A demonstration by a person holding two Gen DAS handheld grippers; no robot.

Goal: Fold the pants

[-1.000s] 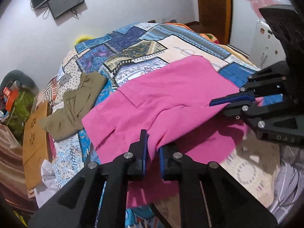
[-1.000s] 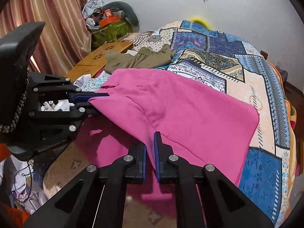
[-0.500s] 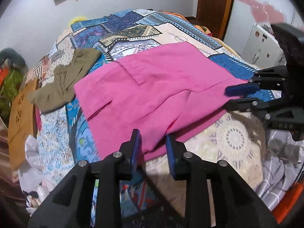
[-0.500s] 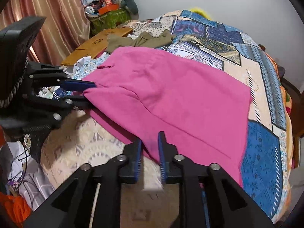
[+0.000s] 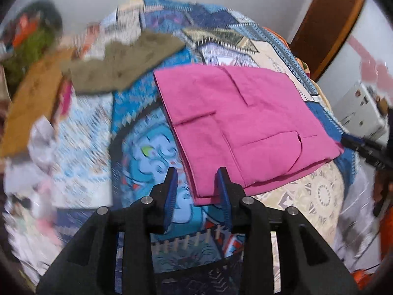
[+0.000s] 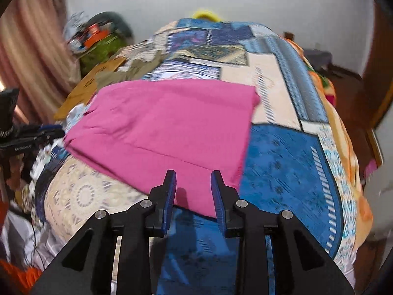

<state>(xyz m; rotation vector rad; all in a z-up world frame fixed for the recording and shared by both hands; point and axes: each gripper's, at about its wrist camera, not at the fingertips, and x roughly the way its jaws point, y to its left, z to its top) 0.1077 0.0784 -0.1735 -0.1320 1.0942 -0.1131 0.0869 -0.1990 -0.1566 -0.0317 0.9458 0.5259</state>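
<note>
The pink pants (image 5: 240, 123) lie folded flat on the patchwork bedspread (image 5: 137, 162), pockets facing up. My left gripper (image 5: 197, 180) hovers over their near left corner, its jaws opening, pads apart and not pressing the cloth. In the right wrist view the pink pants (image 6: 167, 125) spread across the bed's near half. My right gripper (image 6: 192, 184) hangs over their near edge, jaws opening, the fabric lying loose below the gap. Each gripper shows in the other's view: the right gripper (image 5: 366, 147) at the far right, the left gripper (image 6: 34, 135) at the far left.
An olive garment (image 5: 122, 66) lies on the bed behind the pink pants. A wooden board (image 5: 32, 98) leans at the bed's left side, with cluttered items (image 6: 95, 39) and a curtain (image 6: 32, 56) beyond. A white box (image 5: 361, 108) and a wooden door frame (image 5: 326, 22) stand right.
Both grippers let go of the pink fabric and opened. The pants dropped flat onto the bed in a folded stack, and both grippers pulled back toward the near edge.
</note>
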